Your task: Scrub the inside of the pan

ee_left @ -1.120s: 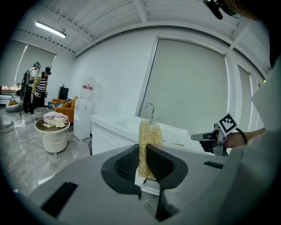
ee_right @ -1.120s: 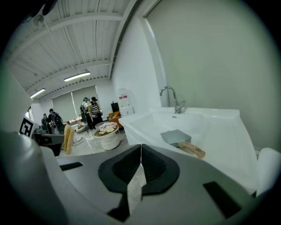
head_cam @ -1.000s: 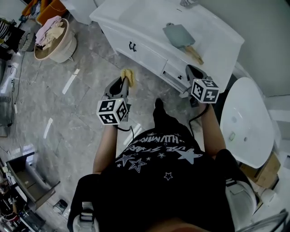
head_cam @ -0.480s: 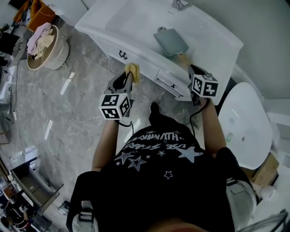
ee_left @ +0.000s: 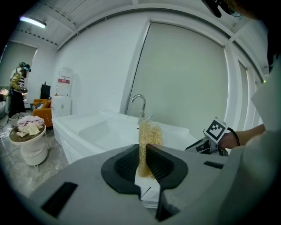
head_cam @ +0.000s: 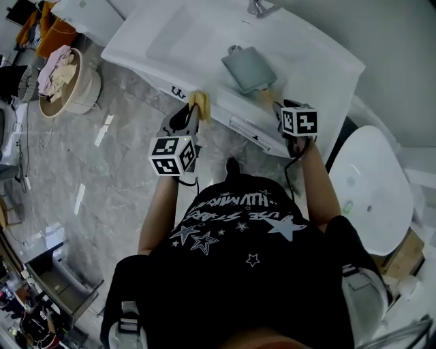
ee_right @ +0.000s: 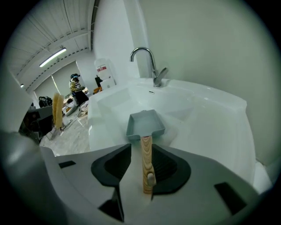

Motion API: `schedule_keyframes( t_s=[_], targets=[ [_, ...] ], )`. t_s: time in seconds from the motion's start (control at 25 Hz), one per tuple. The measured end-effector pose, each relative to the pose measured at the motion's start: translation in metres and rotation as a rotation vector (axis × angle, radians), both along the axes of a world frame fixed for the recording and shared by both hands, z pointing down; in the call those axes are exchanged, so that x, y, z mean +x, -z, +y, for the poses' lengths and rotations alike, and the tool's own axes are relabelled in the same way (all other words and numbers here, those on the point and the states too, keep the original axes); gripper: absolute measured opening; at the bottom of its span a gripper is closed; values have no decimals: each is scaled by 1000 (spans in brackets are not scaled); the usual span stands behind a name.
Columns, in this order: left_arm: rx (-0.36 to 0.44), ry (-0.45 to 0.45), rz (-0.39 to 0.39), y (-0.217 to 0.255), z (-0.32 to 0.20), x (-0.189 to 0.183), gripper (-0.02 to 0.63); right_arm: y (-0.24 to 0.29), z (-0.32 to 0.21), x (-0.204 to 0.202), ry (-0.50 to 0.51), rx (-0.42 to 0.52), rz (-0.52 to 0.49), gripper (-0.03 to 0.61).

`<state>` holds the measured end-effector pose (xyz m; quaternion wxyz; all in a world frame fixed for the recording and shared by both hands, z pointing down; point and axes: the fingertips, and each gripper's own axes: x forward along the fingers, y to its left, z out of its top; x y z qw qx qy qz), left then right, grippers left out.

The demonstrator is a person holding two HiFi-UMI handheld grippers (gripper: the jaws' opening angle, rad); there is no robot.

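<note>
Both claws have moved up to the grey rectangular pan (head_cam: 248, 68) lying on the white sink surface (head_cam: 313, 61). Right claw (ee_right: 145, 163), jaws just opening, stands spread around its wooden handle (ee_right: 146, 147); left claw (ee_left: 144, 158) pinches a yellow fibrous scrubber (ee_left: 150, 134).

A grey rectangular pan (head_cam: 245, 67) lies on the white worktop (head_cam: 320, 65), its wooden handle (head_cam: 266, 94) pointing toward the person (head_cam: 259, 272). The right hand-held gripper (head_cam: 278, 109) is at that handle, whose end lies between its jaws, which have just been opening. Left of the pan, at the worktop's edge, the left hand-held gripper (head_cam: 193, 114) pinches a yellow scrubber (head_cam: 199, 102). A faucet (head_cam: 257, 7) stands beyond the pan, and a laundry basket (head_cam: 68, 82) sits far to its left.
</note>
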<state>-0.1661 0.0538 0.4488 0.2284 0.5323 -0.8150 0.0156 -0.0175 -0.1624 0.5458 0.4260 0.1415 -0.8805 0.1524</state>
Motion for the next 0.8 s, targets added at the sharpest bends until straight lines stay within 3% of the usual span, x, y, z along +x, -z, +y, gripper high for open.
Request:
schedule_keyframes(
  t_s=[0.56, 0.8],
  targets=[
    [-20, -44, -6, -5, -51, -10, 51, -45, -2, -8, 182, 32, 256, 173],
    [-34, -53, -15, -6, -54, -14, 51, -53, -1, -9, 215, 71, 315, 178]
  ],
)
